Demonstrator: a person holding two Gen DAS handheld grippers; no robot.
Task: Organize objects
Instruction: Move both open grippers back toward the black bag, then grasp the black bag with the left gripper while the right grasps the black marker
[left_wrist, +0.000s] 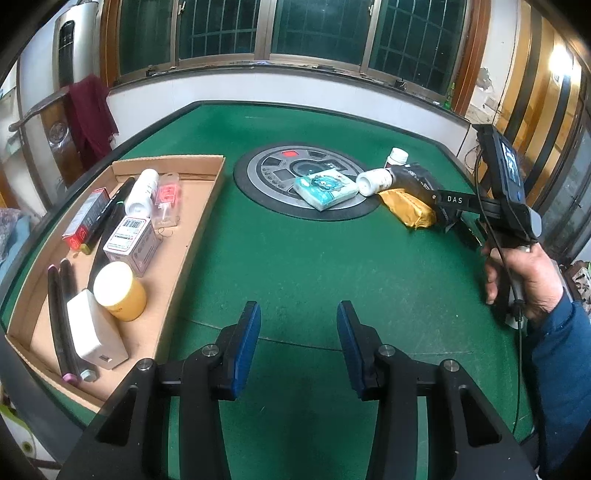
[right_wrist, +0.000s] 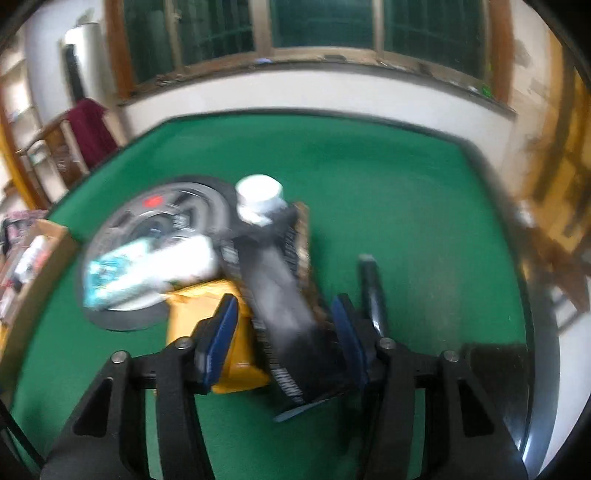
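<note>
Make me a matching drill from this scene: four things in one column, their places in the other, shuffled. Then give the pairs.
Things
1. yellow jar
2. tissue pack
3. black packet
4. left gripper

Places
A. between the open pads of the right gripper
B. in the cardboard tray, beside the white power bank
C. open and empty, above bare green felt
D. on the round grey panel at the table's middle

Pairs: 1-B, 2-D, 3-A, 4-C

One cardboard tray (left_wrist: 199, 206), two white bottles (left_wrist: 375, 181), one tissue pack (left_wrist: 325, 190).
</note>
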